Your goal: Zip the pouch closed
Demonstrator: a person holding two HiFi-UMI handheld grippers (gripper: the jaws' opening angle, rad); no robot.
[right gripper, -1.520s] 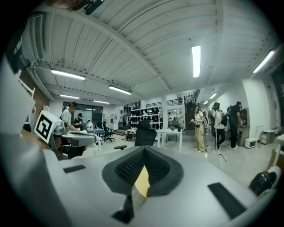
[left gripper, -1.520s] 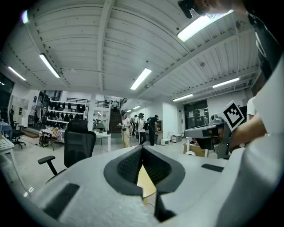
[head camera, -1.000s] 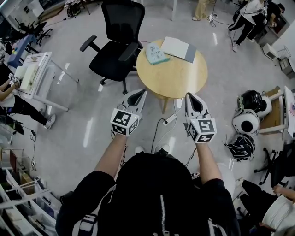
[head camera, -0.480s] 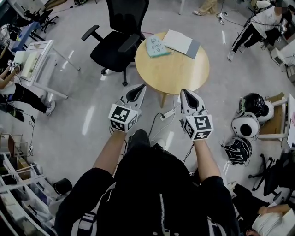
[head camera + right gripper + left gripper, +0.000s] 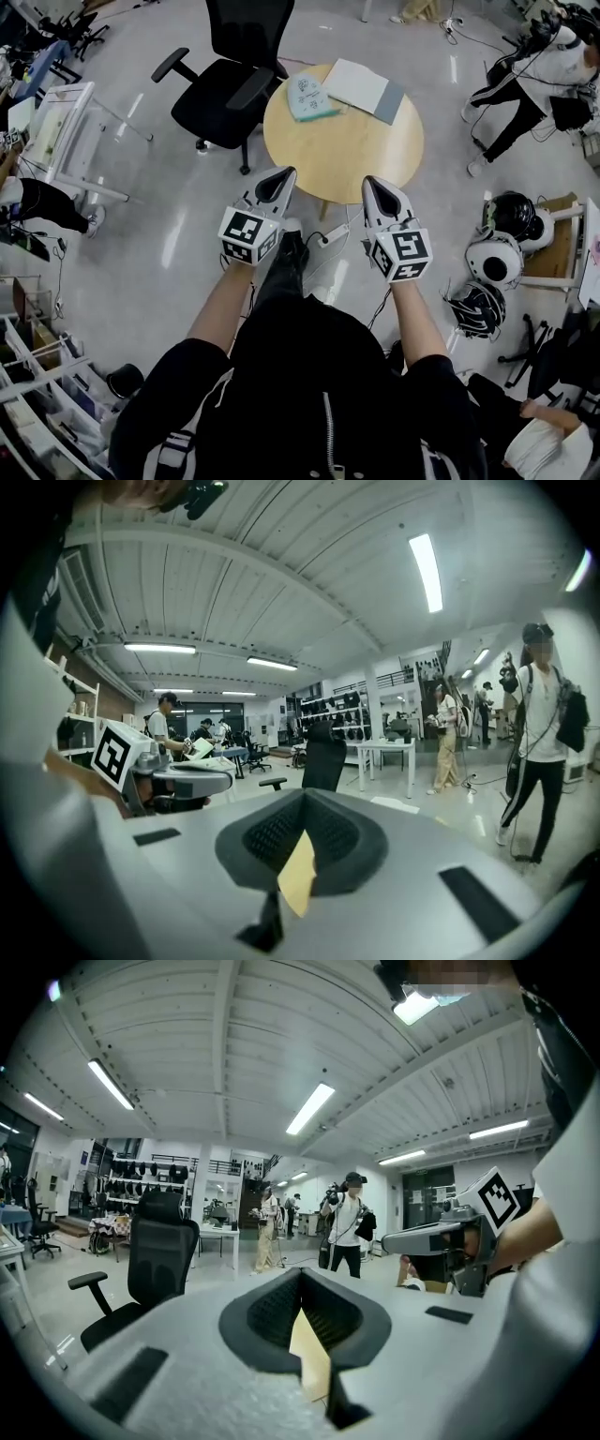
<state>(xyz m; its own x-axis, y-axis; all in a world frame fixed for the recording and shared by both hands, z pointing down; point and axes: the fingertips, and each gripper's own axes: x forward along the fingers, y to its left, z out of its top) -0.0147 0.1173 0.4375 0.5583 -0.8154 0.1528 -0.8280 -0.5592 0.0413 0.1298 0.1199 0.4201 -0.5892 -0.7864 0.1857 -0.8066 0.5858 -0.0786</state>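
My left gripper (image 5: 281, 176) and right gripper (image 5: 372, 184) have their jaws pressed together on nothing, as I judge no grasp is due yet. The pouch (image 5: 309, 97) lies well ahead of the left jaws on the round worktop (image 5: 347, 150).

Ceiling strip lights (image 5: 309, 1108) glare off the floor (image 5: 174, 251); fisheye edges bend and darken.

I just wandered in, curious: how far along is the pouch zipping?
Nothing looks done: the pouch lies untouched on the round table, beside some papers. In hand, nothing: the left gripper and right gripper are both shut and empty, short of the table's edge. Left to do: reach the pouch, steady it and pull the zip closed.
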